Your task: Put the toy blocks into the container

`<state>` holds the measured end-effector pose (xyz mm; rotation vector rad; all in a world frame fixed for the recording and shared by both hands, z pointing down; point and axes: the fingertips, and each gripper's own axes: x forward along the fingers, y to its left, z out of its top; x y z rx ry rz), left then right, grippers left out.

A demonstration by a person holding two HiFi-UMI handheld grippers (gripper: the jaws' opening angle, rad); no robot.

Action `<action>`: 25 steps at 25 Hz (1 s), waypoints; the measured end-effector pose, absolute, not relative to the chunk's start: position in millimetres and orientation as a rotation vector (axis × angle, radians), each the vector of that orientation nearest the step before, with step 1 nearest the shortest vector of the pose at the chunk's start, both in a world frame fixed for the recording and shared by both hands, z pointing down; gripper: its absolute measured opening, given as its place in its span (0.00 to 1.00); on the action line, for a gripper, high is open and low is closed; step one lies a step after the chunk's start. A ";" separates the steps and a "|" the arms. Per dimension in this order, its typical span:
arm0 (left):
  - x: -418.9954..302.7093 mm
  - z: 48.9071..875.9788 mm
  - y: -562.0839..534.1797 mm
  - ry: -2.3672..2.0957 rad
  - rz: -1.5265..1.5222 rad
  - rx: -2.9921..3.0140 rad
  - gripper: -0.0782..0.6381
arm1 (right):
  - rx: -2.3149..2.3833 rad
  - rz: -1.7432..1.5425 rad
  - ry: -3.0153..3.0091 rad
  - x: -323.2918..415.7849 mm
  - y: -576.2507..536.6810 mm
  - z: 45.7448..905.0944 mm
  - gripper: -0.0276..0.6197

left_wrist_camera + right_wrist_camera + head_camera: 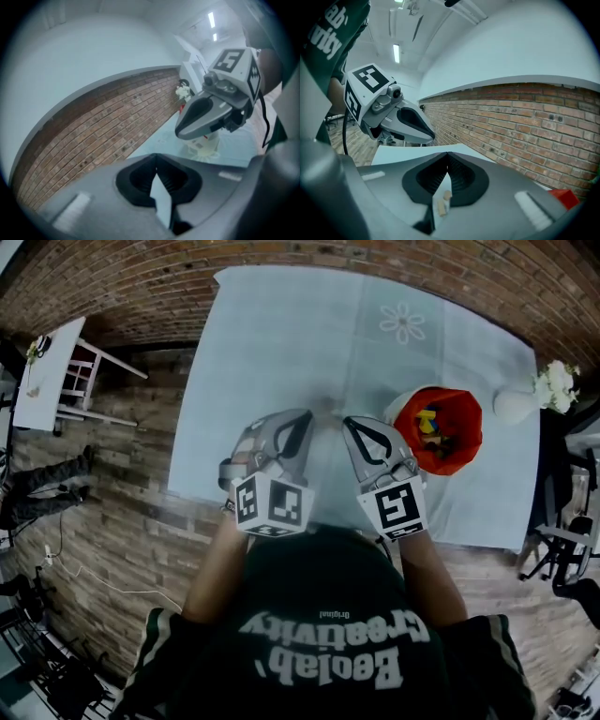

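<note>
Left gripper [306,416]: my jaws are closed on nothing, over the near edge of the table with the pale-blue cloth [281,334].
Right gripper [350,423]: closed too, empty, just beside the left.
Red soft fabric container [475,427]: near the table's right edge, holding coloured toy blocks [428,418], yellow and blue among them.
Risk: swinging my closed jaws rightward could tip that soft container and spill blocks, or clip the white vase [514,406] beside it.

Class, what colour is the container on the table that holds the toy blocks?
Red-orange. The container shows best in the head view.
</note>
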<state>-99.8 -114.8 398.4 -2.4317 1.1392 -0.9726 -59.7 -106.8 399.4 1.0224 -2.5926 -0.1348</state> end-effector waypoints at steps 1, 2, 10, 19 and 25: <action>-103.5 399.2 -114.5 1.146 -0.974 -2.430 0.11 | 1.018 -0.114 -2.595 -64.0 -108.0 403.2 0.05; -106.8 400.0 -114.4 1.151 -0.975 -2.425 0.11 | 1.015 -0.092 -2.598 -68.4 -109.4 407.2 0.05; -129.9 409.6 -115.7 1.172 -0.967 -2.449 0.11 | 0.930 0.024 -2.543 -112.6 -121.2 464.9 0.24; -161.6 420.0 -124.3 1.198 -0.987 -2.463 0.11 | 0.847 0.166 -2.385 -148.2 -134.5 562.8 0.34; -181.8 426.6 -123.8 1.216 -0.999 -2.472 0.11 | 0.825 0.205 -2.309 -160.7 -138.0 596.6 0.34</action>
